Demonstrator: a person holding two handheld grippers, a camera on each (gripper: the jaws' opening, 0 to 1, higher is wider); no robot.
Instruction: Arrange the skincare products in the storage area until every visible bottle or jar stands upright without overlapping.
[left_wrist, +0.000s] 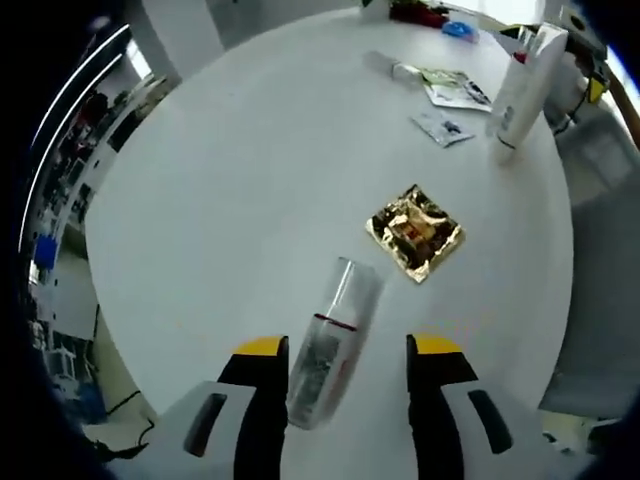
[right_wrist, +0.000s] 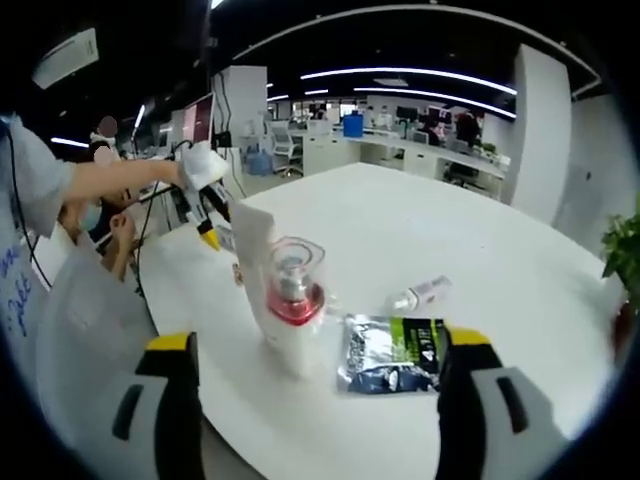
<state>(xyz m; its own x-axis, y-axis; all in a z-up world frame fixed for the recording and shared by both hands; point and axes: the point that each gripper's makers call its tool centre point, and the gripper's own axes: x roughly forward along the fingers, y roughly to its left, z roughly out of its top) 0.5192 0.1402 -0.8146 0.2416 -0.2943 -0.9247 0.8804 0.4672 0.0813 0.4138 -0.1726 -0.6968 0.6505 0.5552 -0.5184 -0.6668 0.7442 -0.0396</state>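
A clear bottle with a red band (left_wrist: 328, 345) lies on its side on the round white table (left_wrist: 240, 180). It sits between the jaws of my left gripper (left_wrist: 348, 350), nearer the left jaw; the jaws stand open and apart from it. A white tube (left_wrist: 522, 85) stands upright at the far right edge. In the right gripper view, a bottle with a clear cap and red collar (right_wrist: 291, 300) stands upright just in front of a white tube (right_wrist: 252, 245). My right gripper (right_wrist: 318, 340) is wide open in front of them, holding nothing.
A gold foil packet (left_wrist: 415, 232) lies beyond the lying bottle. Sachets (left_wrist: 442, 127) and a small bottle (left_wrist: 388, 66) lie near the far edge. A dark green sachet (right_wrist: 392, 352) and a small spray bottle (right_wrist: 420, 293) lie right of the upright bottle. A person's arm (right_wrist: 110, 180) reaches in from the left.
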